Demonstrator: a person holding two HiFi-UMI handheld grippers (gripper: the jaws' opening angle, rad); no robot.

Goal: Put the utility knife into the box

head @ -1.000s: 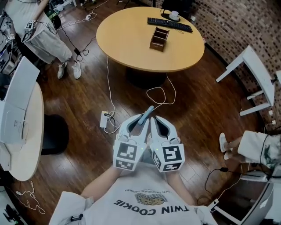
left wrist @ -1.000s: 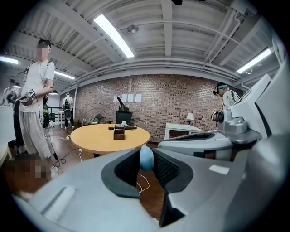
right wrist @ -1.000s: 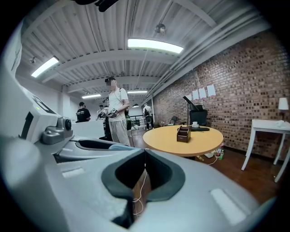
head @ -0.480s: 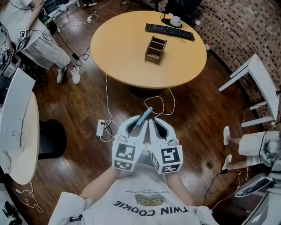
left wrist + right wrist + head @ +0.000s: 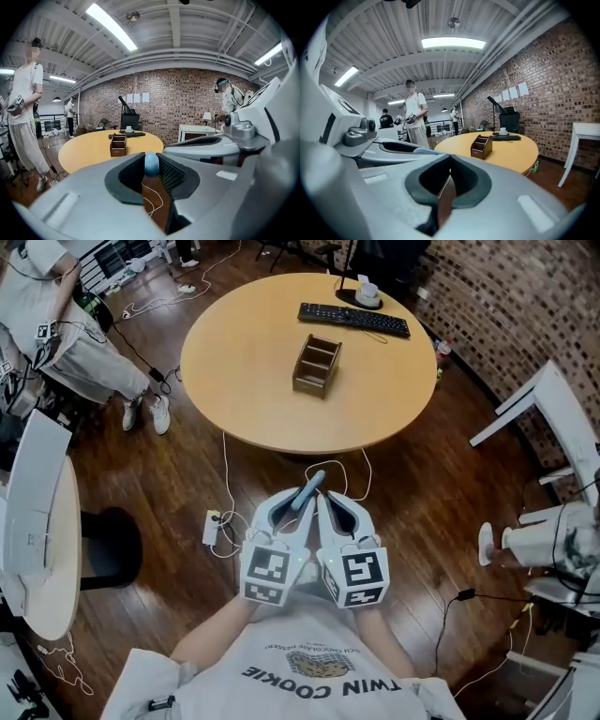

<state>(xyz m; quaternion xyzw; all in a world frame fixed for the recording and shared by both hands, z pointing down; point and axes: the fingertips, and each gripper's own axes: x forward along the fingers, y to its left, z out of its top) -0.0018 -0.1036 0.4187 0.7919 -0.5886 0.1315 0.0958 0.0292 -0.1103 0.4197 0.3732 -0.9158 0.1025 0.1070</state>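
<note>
left gripper (image 5: 298, 505) jaws were clamped on the utility knife (image 5: 314, 482), tip sticking out ahead, ready for the drop. right gripper (image 5: 326, 500) jaws were together, empty. box (image 5: 316, 365) sat well ahead of both jaws on the desk (image 5: 234, 371).

Shirt: you wear a pale grey short-sleeved T-shirt (image 5: 281, 654), with dark block lettering and a small motif across the chest.
Left gripper (image 5: 296, 505): light grey moulded shell, black-lined jaws, white cube with black square markers (image 5: 272, 575).
Right gripper (image 5: 324, 502): same build as your left.
</note>
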